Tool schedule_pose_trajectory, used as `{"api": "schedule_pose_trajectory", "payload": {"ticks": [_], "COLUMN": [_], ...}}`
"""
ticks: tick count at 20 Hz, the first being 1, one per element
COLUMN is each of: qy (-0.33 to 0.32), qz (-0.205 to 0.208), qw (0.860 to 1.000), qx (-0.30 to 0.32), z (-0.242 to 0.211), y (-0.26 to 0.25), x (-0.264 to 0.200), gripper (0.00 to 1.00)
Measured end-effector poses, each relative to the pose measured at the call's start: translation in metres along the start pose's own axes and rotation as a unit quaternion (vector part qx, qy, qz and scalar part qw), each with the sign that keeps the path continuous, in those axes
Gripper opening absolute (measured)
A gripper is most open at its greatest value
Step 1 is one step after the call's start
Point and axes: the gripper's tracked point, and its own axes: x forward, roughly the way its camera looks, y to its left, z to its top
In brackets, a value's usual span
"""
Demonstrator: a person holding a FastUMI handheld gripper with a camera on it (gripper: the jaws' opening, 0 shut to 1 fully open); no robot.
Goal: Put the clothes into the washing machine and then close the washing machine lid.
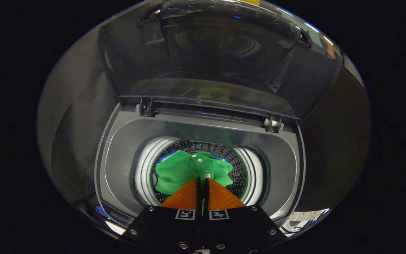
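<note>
Now the tongs (203, 180) pinch the green garment (174, 171) over the washing machine drum (236, 165).

I'm looking at a laundry corner staged inside a dark booth. A top-loading washer (118, 155) sits below my tool (203, 180), its lid (220, 63) swung up and back on 2 hinges, the perforated drum (236, 165) ringed in white. The tool's fingers are pinched together on a green garment (174, 171) hanging in the drum. Dark cloth (69, 116) hangs around the machine rather than house walls.
</note>
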Motion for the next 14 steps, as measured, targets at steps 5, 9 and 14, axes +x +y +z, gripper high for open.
{"api": "schedule_pose_trajectory", "payload": {"ticks": [5, 9, 14], "qy": [0.011, 0.011, -0.009], "qz": [-0.001, -0.028, -0.029], "qw": [1.0, 1.0, 0.999], "qx": [0.001, -0.007, 0.013], "z": [-0.007, -0.007, 0.005], "y": [0.002, -0.006, -0.005], "x": [0.003, 0.002, -0.005], "gripper": [0.0, 0.09, 0.98]}}
